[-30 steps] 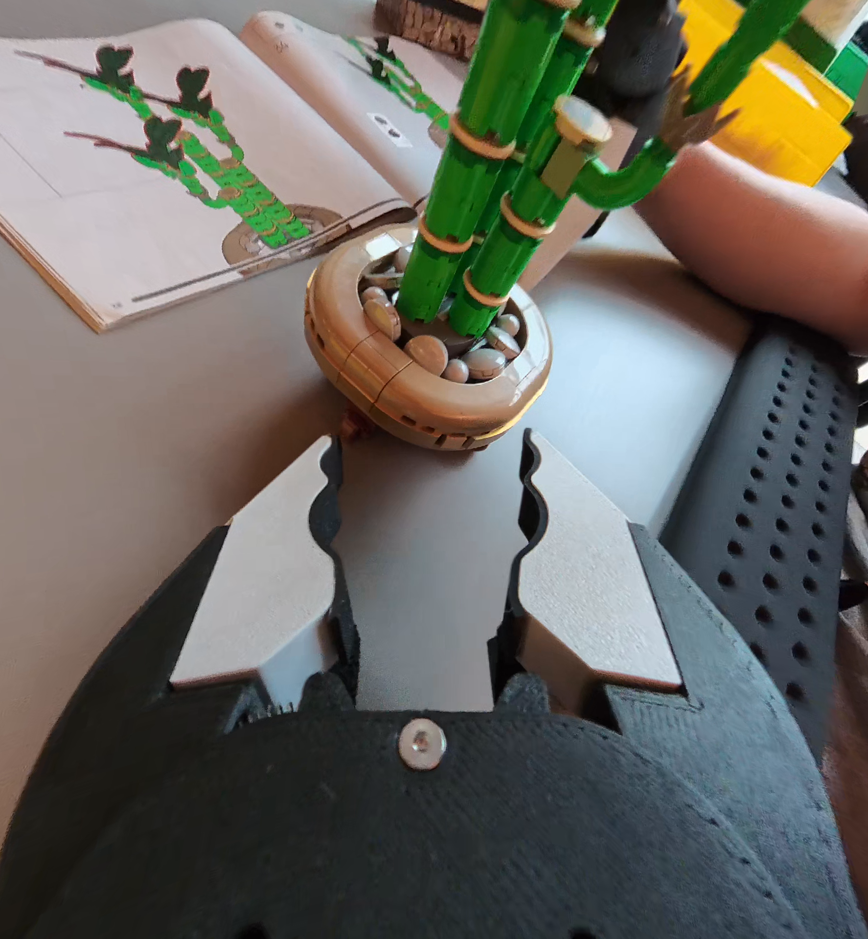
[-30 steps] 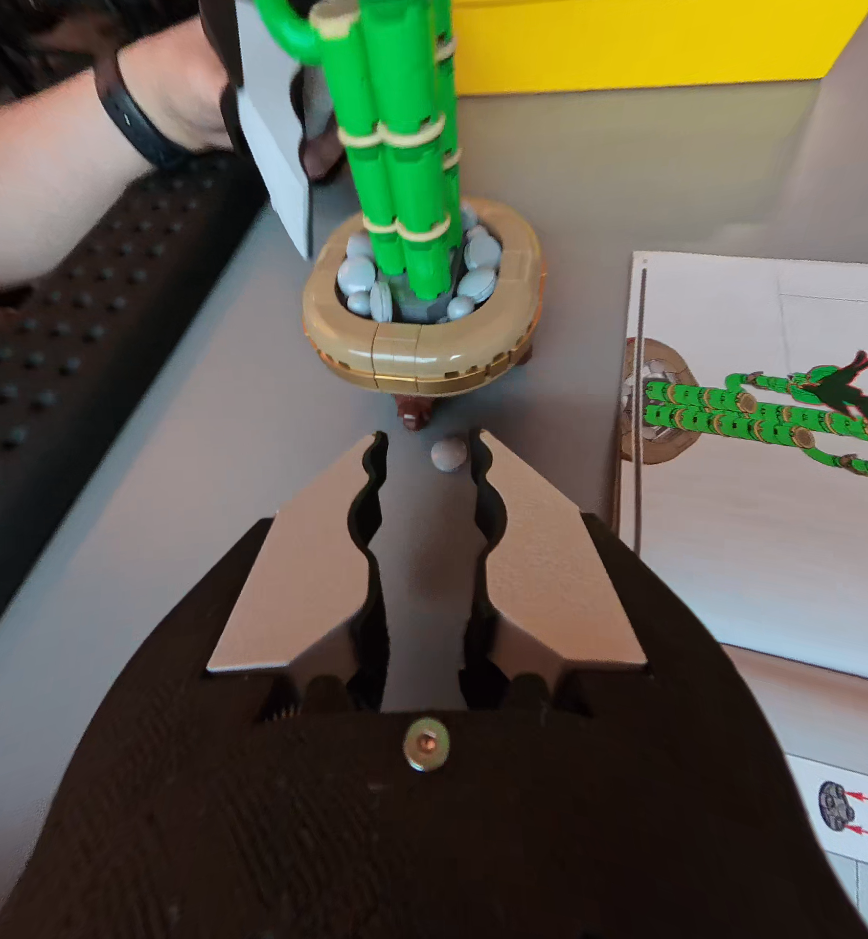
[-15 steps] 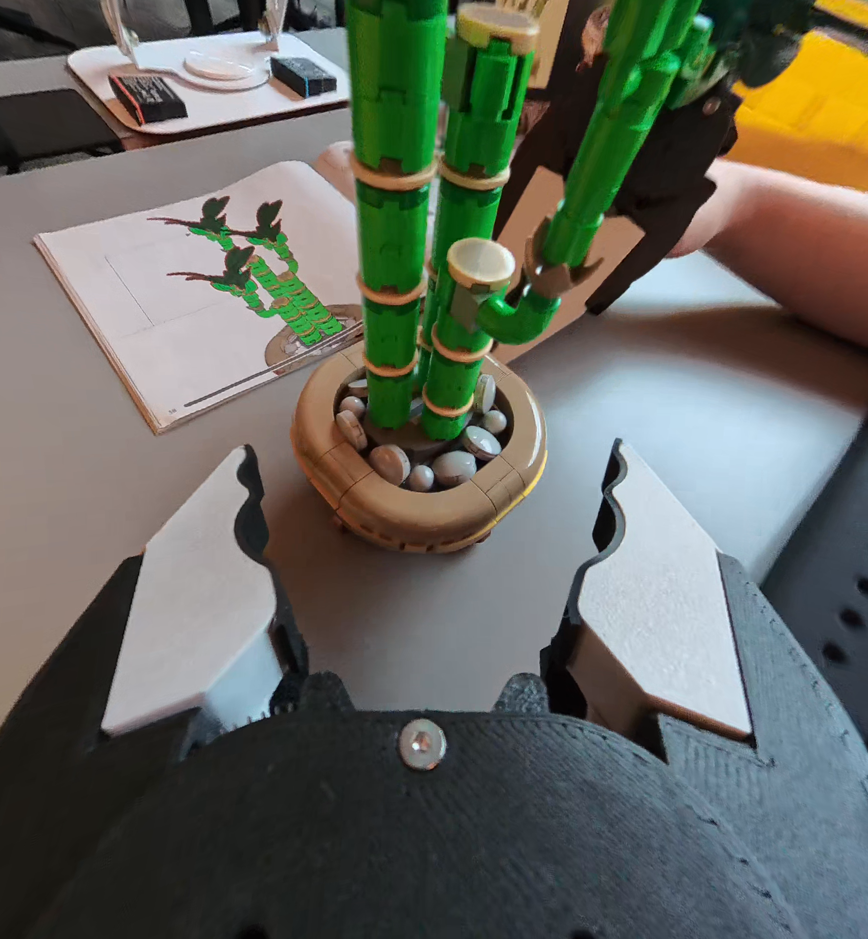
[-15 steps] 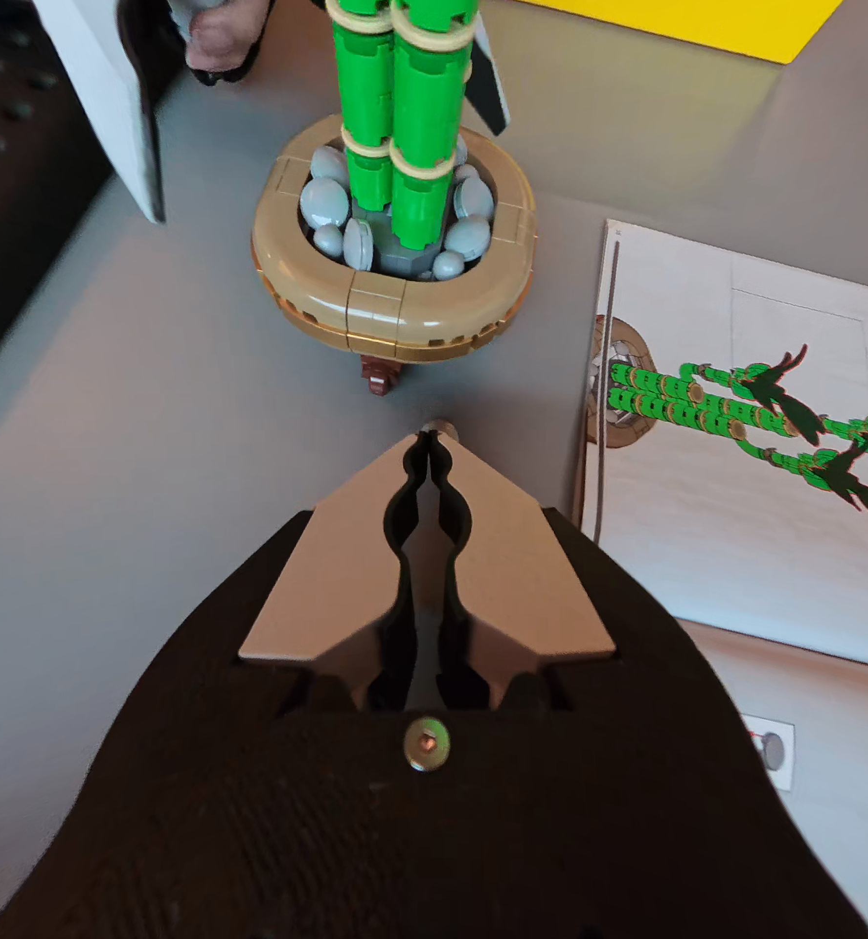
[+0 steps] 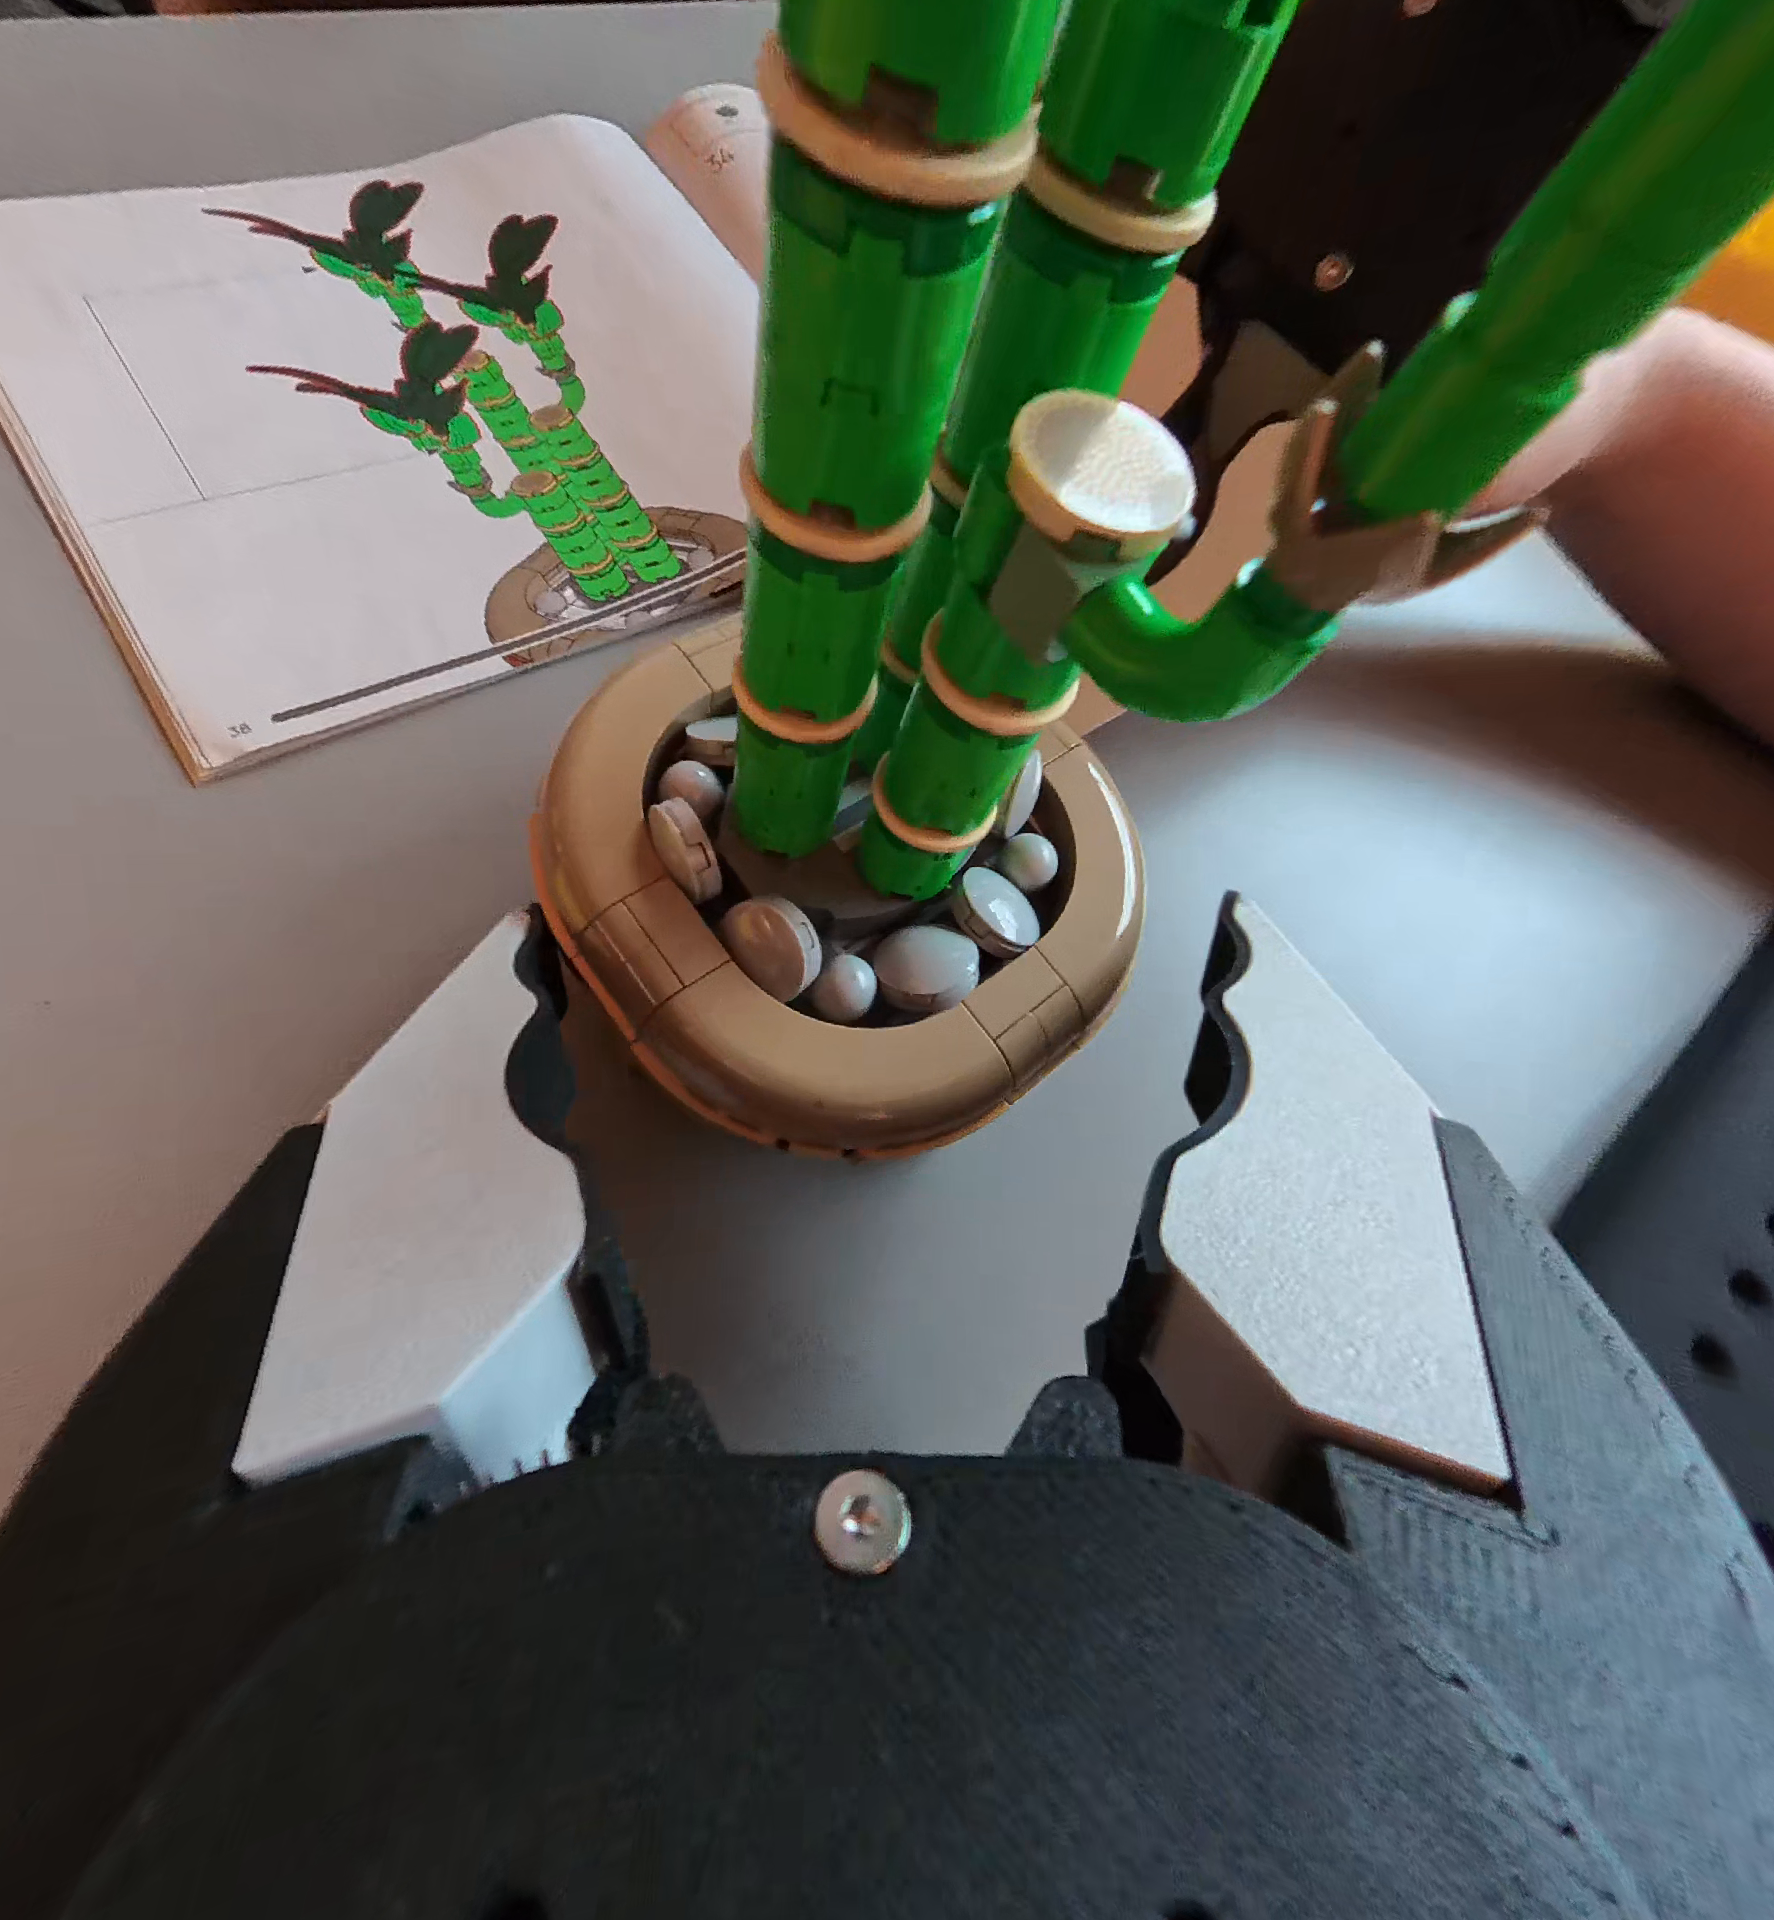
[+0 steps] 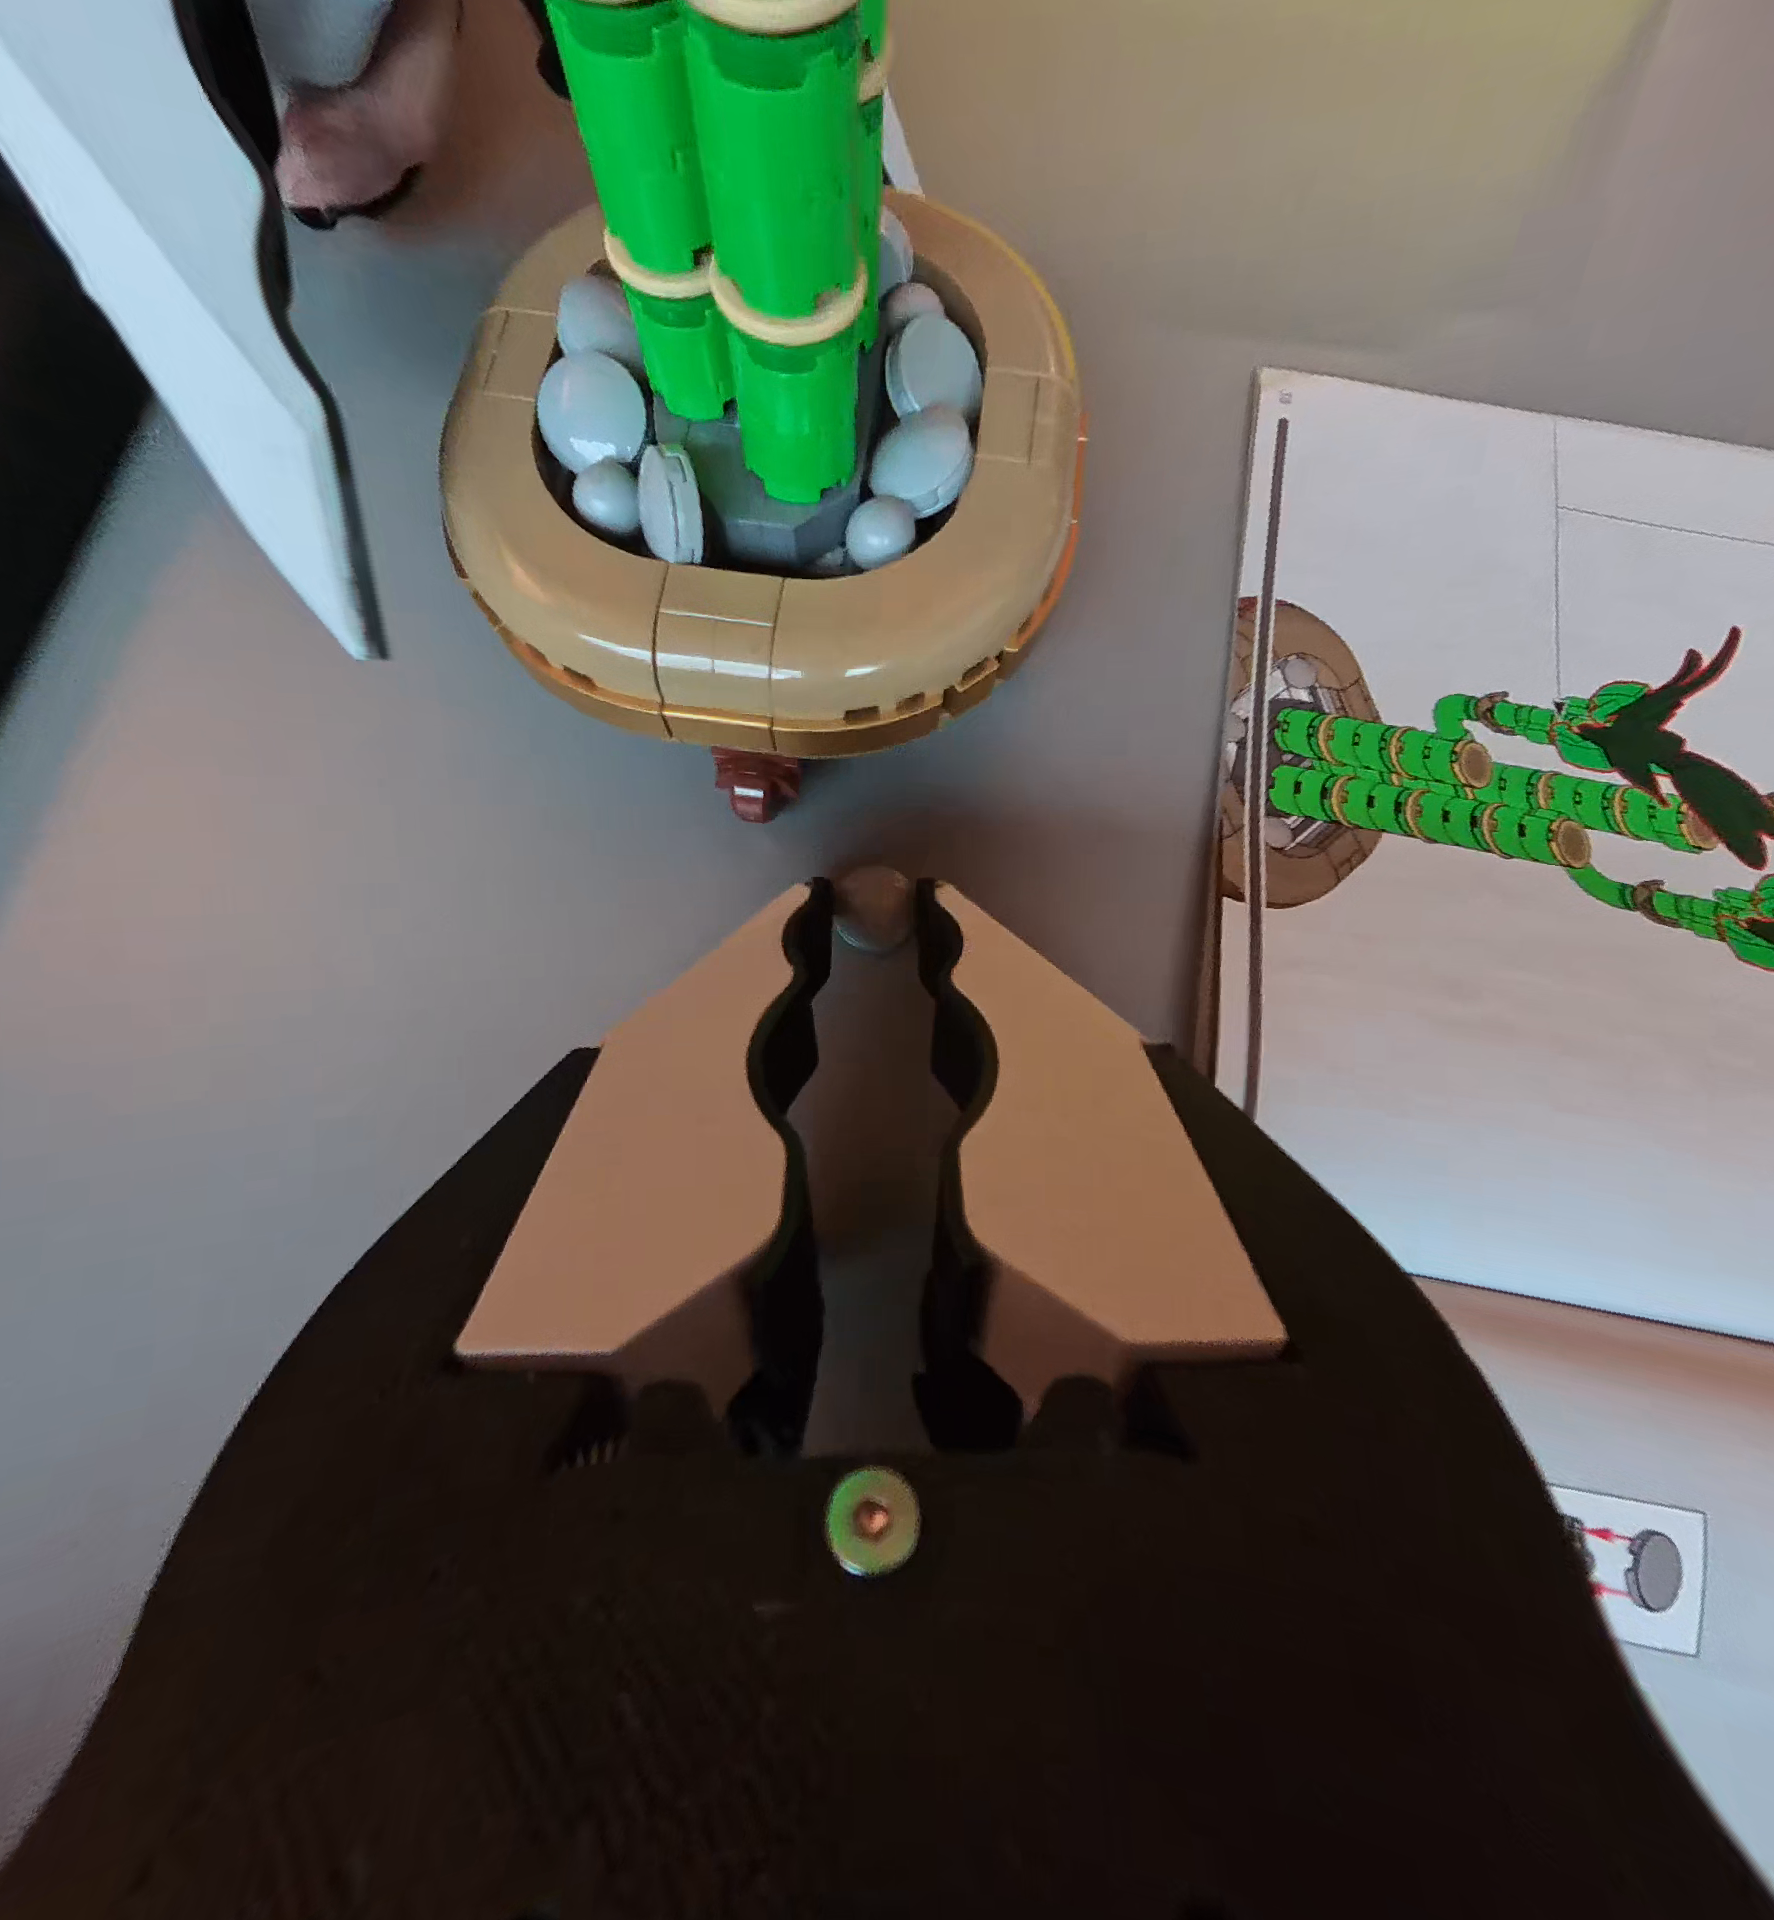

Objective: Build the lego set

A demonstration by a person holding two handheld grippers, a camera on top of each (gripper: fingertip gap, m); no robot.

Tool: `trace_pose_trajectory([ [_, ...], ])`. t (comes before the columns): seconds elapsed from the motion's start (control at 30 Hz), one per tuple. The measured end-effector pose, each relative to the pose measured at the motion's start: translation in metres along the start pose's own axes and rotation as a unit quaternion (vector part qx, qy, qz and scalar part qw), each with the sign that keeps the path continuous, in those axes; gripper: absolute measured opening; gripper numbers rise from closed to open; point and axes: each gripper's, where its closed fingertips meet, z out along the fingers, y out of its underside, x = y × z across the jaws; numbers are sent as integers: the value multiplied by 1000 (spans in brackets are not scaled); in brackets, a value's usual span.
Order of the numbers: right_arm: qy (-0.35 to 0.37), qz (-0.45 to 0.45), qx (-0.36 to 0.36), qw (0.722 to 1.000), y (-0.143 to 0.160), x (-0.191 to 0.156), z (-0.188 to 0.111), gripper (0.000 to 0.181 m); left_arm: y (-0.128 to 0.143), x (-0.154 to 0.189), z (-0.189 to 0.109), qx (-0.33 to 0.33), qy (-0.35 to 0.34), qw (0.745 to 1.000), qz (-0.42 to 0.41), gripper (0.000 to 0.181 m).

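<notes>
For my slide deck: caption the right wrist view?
Right gripper pinching a grey pebble piece before the tan pot of green stalks.

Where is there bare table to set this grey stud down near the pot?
Bare grey table lies left of the right gripper, between the tan pot and the perforated black mat. Crowded: the open instruction booklet borders the right, and the left gripper flanks the pot.

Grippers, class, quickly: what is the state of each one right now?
Left gripper: open, holding nothing, its fingers on either side of the tan pot.
Right gripper: closed on a small grey round piece at its fingertips.
</notes>
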Motion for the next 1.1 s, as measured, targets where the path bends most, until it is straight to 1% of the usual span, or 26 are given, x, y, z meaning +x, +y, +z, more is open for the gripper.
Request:
trace_pose_trajectory([
  [0.1,0,-3,-14,1000,2,0,-2,16,4,-6,3,-17,-20,1000,14,112],
  [0.17,6,-1,-2,1000,-2,3,-7,16,4,-6,3,-18,-12,1000,20,112],
  [0.23,2,21,50,999,-19,5,-17,15,4,-6,4,-18,2,999,28,112],
  [0.3,-3,53,132,990,-45,9,-32,15,4,-4,3,-19,19,999,39,112],
  [0.37,-36,86,218,971,-70,4,-49,15,5,-2,3,-17,34,998,48,112],
  [0.43,-77,111,260,956,-82,-4,-54,15,6,0,2,-13,48,997,55,111],
  [0.5,-89,120,255,955,-81,-8,-45,15,6,2,2,-11,56,997,59,111],
  [0.6,-80,99,215,968,-70,-15,-25,15,7,5,1,-11,65,996,63,111],
  [0.67,-72,84,202,973,-67,-17,-19,15,7,6,1,-10,69,996,64,111],
  [0.77,-99,88,200,971,-67,-24,-20,15,8,6,1,-9,71,995,64,111],
  [0.93,-95,77,183,975,-63,-24,-19,23,8,6,1,-8,73,995,60,111],
  [1.1,-84,61,180,978,-61,-21,-21,25,10,7,0,-12,81,995,49,109],
])
